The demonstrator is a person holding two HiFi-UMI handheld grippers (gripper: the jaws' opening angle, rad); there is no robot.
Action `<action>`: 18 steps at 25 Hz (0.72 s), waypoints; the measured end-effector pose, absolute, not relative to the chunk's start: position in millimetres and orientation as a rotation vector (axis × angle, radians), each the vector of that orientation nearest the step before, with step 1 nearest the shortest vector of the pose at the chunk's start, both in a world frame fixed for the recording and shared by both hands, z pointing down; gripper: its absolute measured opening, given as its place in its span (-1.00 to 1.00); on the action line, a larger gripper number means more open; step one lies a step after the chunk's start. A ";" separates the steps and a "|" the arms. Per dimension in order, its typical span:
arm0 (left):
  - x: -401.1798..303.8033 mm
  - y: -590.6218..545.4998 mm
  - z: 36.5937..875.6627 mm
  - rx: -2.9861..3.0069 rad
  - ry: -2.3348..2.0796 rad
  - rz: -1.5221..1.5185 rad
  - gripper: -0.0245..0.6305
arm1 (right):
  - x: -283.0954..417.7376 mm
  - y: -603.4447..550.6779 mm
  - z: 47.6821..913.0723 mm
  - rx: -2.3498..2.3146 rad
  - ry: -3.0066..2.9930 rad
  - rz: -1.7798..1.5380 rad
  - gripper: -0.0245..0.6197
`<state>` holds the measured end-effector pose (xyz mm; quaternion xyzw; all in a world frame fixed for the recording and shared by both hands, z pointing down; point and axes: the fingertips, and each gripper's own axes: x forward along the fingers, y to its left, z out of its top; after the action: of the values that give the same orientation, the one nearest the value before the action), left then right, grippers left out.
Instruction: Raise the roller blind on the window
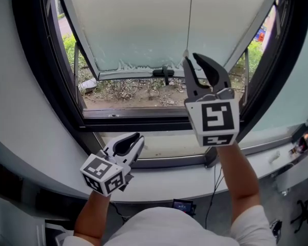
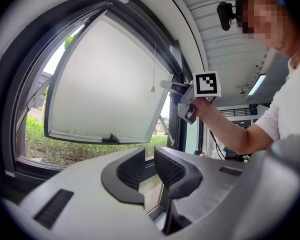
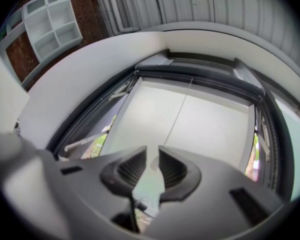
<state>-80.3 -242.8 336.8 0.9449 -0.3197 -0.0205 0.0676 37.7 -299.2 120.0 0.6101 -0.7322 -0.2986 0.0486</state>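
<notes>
The pale roller blind [image 1: 159, 24] covers most of the window, and its bottom bar [image 1: 138, 73] hangs above a strip of open glass. A thin pull cord [image 1: 190, 14] runs down the blind to a small end piece [image 1: 185, 52]. My right gripper [image 1: 191, 58] is raised to that end piece with its jaws apart. In the right gripper view the cord [image 3: 182, 109] leads down to the end piece [image 3: 151, 173], which sits loose between the jaws of the right gripper [image 3: 152, 161]. My left gripper [image 1: 137, 137] rests low by the sill, empty, with a narrow gap between its jaws.
A dark window frame [image 1: 36, 60] surrounds the glass above a white sill [image 1: 159, 183]. A black handle [image 1: 167, 75] sits on the sash's lower edge. A cable [image 1: 214, 188] hangs below the sill. White shelves [image 3: 50, 24] stand on the brick wall behind.
</notes>
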 end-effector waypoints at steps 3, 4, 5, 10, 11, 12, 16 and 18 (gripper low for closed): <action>-79.3 -240.6 335.2 2.855 -0.945 -0.065 -0.71 | 40.6 -297.8 122.1 1.868 -2.220 -0.902 -0.68; -79.0 -239.6 334.7 2.856 -0.937 -0.069 -0.71 | 41.5 -296.5 122.7 1.871 -2.218 -0.899 -0.68; -79.0 -238.5 334.3 2.856 -0.928 -0.076 -0.71 | 42.0 -294.5 123.4 1.873 -2.217 -0.898 -0.68; -78.5 -232.5 331.5 2.860 -0.895 -0.102 -0.71 | 44.2 -280.6 129.2 1.891 -2.227 -0.896 -0.68; -78.3 -231.5 330.5 2.860 -0.888 -0.108 -0.71 | 44.7 -278.5 131.1 1.893 -2.230 -0.891 -0.68; -78.1 -230.5 329.0 2.858 -0.882 -0.117 -0.71 | 45.0 -276.5 133.2 1.892 -2.234 -0.884 -0.68; -79.9 -227.5 321.8 2.841 -0.869 -0.174 -0.71 | 45.7 -268.8 142.6 1.890 -2.251 -0.857 -0.70; -81.5 -225.9 320.2 2.835 -0.861 -0.197 -0.71 | 45.7 -264.7 149.1 1.890 -2.265 -0.836 -0.71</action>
<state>-81.5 -225.9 320.2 0.9512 -0.2888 -0.0661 0.0859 45.7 -264.7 149.1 0.6159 -0.7382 -0.2725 0.0377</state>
